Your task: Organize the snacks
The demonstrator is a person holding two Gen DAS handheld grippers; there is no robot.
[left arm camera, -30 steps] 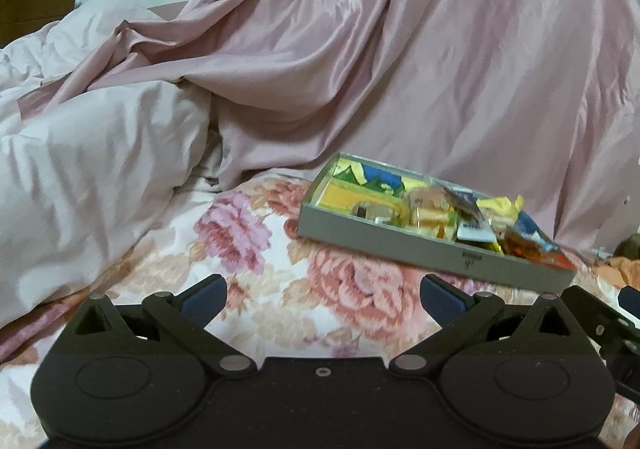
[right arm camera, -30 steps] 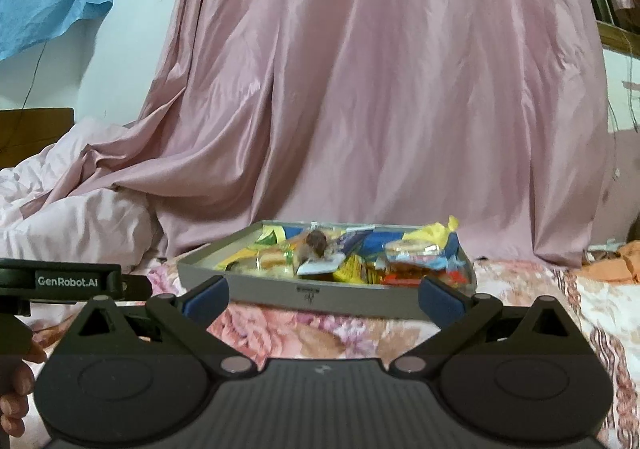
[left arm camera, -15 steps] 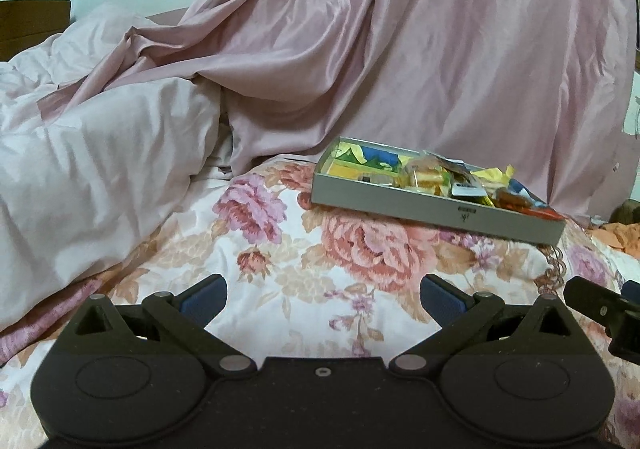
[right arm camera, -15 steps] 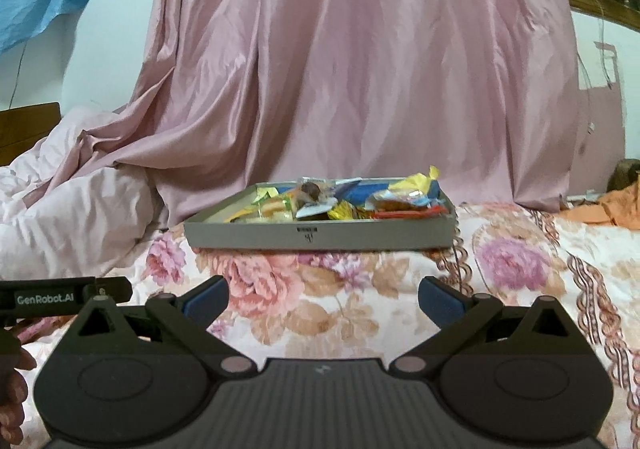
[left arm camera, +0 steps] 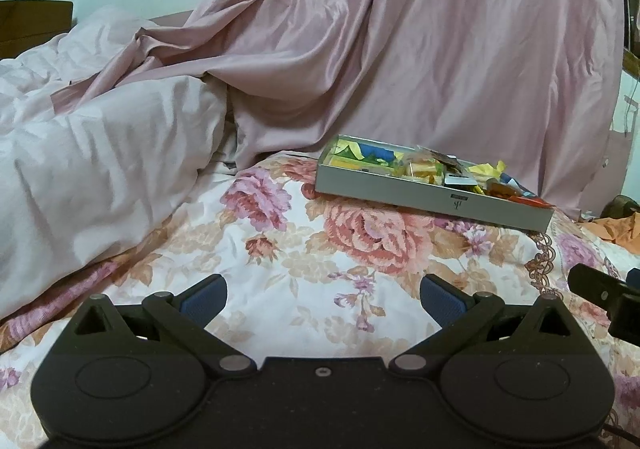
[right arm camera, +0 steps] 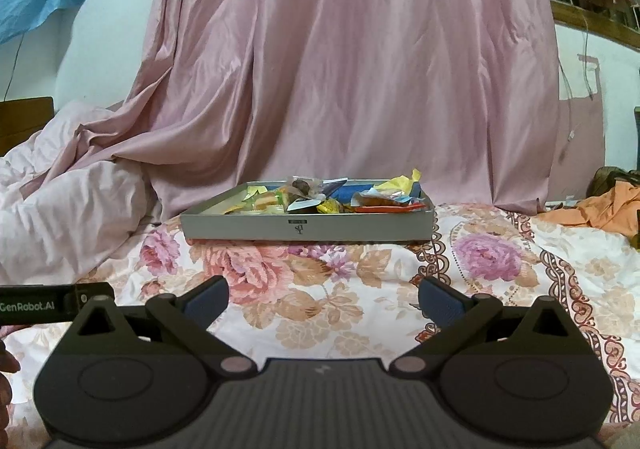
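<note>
1. Noted left gripper (left arm camera: 322,299) and right gripper (right arm camera: 323,296): jaws wide, empty.
2. Located shallow grey cardboard tray (right arm camera: 248,226) of heaped wrapped snacks (right arm camera: 320,197) well ahead on floral bedsheet (right arm camera: 312,301).
3. Risk judged: soft bedding tipping tray, spilling wrappers.

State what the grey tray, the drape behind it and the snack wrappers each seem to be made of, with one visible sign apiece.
Grey tray: probably stiff card or thin metal; flat matte walls, sharp corners, small printed mark.
Pink drape: satin-like fabric; soft sheen along hanging folds.
Snack wrappers: thin plastic film or foil; glossy, crinkled, some see-through.
</note>
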